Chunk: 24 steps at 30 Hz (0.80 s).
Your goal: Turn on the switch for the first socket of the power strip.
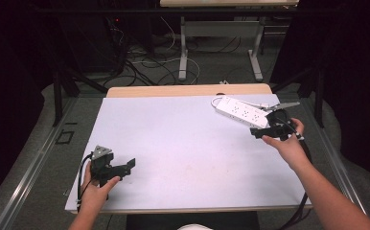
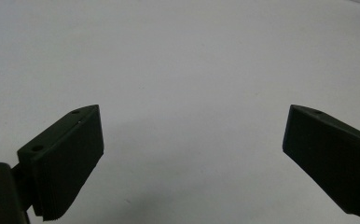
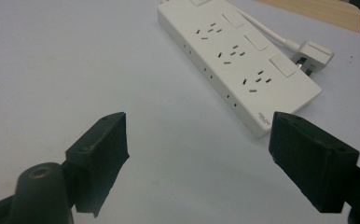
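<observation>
A white power strip (image 1: 240, 111) with several sockets lies flat at the far right of the white table surface (image 1: 173, 139). Its white cord and plug (image 3: 313, 57) lie just behind it. My right gripper (image 1: 265, 130) hovers just in front of the strip, held in a hand, its jaws open and empty. In the right gripper view the strip (image 3: 243, 60) sits ahead and slightly right of the open gripper (image 3: 199, 119). My left gripper (image 1: 123, 167) is near the front left of the table. It (image 2: 194, 116) stands open over bare white surface.
A wooden strip of tabletop (image 1: 188, 90) shows beyond the white sheet. Black frame posts (image 1: 57, 98) stand at both far corners. Loose cables (image 1: 144, 64) and another table's legs (image 1: 183, 52) are on the floor behind.
</observation>
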### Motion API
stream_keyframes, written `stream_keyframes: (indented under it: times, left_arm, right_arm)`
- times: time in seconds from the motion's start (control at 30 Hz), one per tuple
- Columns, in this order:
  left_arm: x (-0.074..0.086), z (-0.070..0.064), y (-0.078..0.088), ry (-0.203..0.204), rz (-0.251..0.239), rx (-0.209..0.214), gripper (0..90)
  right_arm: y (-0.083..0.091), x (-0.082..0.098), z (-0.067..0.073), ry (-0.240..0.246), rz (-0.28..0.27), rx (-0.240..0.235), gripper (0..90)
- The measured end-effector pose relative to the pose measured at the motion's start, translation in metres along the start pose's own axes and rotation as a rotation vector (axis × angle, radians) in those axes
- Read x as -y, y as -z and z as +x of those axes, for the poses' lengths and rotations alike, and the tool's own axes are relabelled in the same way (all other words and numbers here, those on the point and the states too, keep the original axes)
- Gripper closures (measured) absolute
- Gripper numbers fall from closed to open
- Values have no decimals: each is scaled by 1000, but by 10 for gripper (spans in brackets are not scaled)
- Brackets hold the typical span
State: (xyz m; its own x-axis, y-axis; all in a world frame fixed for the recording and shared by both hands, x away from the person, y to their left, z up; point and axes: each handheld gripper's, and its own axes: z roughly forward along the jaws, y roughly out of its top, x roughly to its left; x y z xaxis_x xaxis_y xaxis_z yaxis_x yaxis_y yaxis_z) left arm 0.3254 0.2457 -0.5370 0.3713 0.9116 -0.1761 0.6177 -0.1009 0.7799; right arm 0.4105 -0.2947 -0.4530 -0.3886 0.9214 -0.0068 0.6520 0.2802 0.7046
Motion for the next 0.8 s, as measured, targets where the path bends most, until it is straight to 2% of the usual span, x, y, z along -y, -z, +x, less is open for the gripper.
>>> stream_keyframes:
  times: [0.13,0.3,0.53,0.8]
  left_arm:
    - [0,0,0,-1,4,1,52]
    - [0,0,0,-3,10,0,53]
    - [0,0,0,-4,8,0,54]
    - [0,-1,-1,-4,9,2,56]
  right_arm:
    - [-1,-8,-5,-13,24,-3,208]
    - [-2,-18,-9,-6,43,-5,218]
    - [-2,-32,-9,28,70,-7,229]
    - [-5,-49,-7,26,79,6,264]
